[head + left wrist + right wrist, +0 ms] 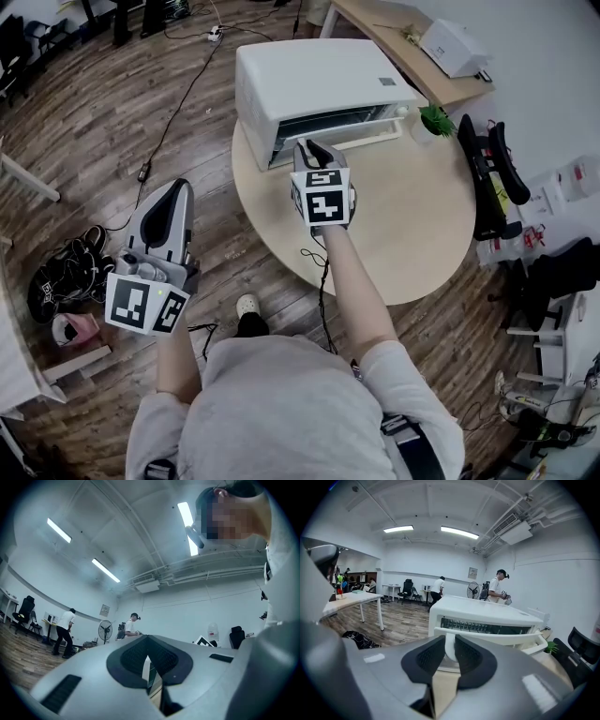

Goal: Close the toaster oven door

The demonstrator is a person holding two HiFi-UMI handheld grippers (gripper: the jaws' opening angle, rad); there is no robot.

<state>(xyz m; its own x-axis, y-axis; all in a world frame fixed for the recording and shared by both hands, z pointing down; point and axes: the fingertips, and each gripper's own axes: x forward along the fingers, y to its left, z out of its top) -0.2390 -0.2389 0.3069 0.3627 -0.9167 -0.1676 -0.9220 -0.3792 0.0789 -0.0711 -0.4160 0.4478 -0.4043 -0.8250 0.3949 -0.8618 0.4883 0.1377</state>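
Observation:
The white toaster oven point(314, 80) stands at the far side of the round table point(422, 234). Its door point(487, 637) hangs partly open, tilted out toward me, with the rack showing behind it. My right gripper point(316, 150) sits right at the left part of the door's front edge. Its jaws are shut to a thin slit, and the white door shows through it in the right gripper view point(450, 648). My left gripper point(169, 202) is shut on nothing, held low over the floor left of the table. In the left gripper view point(148, 657) it points up across the room.
A small green plant point(435, 119) stands on the table right of the oven. A wooden desk with a white box point(452, 45) lies behind. A black chair point(489, 173) stands at the table's right, shoes point(66, 277) on the floor at left, and cables run across the boards.

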